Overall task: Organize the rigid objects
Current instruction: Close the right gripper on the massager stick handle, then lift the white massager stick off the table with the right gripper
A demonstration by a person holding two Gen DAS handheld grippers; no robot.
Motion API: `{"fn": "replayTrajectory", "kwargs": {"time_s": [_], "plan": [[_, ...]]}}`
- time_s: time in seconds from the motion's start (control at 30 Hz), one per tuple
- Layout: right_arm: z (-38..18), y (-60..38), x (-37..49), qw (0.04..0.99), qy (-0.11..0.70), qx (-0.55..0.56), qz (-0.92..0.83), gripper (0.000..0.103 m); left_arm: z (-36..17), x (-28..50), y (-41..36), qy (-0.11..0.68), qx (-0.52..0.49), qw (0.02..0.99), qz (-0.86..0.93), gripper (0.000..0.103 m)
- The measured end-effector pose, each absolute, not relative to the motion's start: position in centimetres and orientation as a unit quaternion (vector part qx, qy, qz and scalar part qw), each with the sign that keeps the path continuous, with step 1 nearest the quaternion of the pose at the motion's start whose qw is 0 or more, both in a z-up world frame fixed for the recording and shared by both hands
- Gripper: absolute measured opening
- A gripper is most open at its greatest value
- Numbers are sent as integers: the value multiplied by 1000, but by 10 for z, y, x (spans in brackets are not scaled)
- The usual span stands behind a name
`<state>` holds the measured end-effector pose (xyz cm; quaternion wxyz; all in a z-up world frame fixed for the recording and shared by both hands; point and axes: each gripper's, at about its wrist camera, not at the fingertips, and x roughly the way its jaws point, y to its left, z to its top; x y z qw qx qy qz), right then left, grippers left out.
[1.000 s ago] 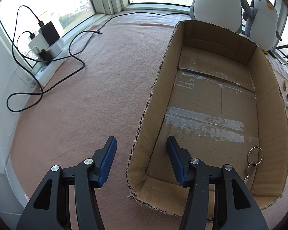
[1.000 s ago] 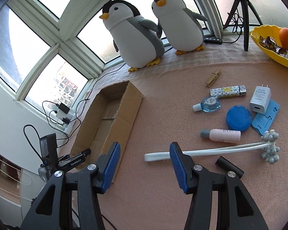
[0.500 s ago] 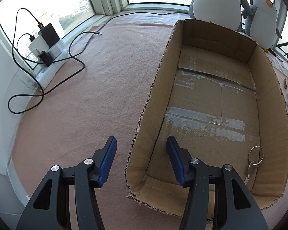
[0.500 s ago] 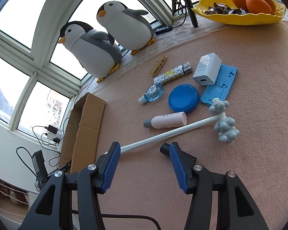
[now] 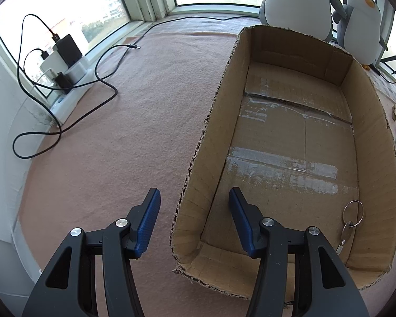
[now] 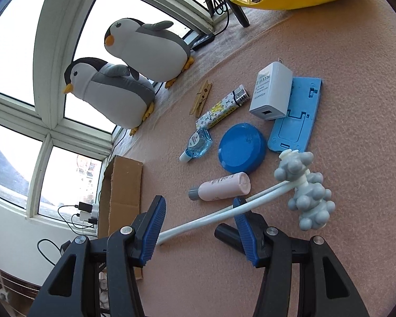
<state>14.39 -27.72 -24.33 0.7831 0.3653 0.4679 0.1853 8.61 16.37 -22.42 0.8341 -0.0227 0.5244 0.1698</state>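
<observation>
Right tongs (image 6: 198,224) released, jaws straddling the white handle of the massage stick (image 6: 250,204) on the counter (image 6: 343,132) — likely lined up for pickup. Stick: thin curved shaft, grey knobbed head to the right. Left tongs (image 5: 194,216) also gaping, empty, straddling the cardboard box (image 5: 206,174) wall — probably steadying it. Key ring (image 5: 352,211) lies inside.

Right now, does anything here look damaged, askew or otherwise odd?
Only the cardboard box: its top rim is ragged and torn, worst along the near-left edge. A key on a ring lies alone in its near-right corner. The remaining items lie loosely scattered but intact, nothing spilled.
</observation>
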Motion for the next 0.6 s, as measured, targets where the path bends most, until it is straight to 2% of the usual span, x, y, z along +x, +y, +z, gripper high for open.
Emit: {"fn": "replayTrajectory", "kwargs": {"time_s": [0.1, 0.13, 0.3, 0.4, 0.6], "plan": [[-249, -278, 147, 773, 467, 385, 188, 46, -224, 86, 164, 524, -23, 834, 169, 53], [-249, -277, 147, 774, 468, 384, 187, 40, -224, 86, 164, 524, -23, 834, 169, 53], [-250, -277, 149, 773, 466, 387, 190, 27, -224, 86, 164, 524, -22, 834, 169, 53], [-251, -277, 149, 772, 467, 386, 190, 15, -224, 86, 163, 524, -22, 834, 169, 53], [-242, -274, 146, 780, 461, 376, 193, 11, -224, 86, 163, 524, -23, 834, 169, 53]]}}
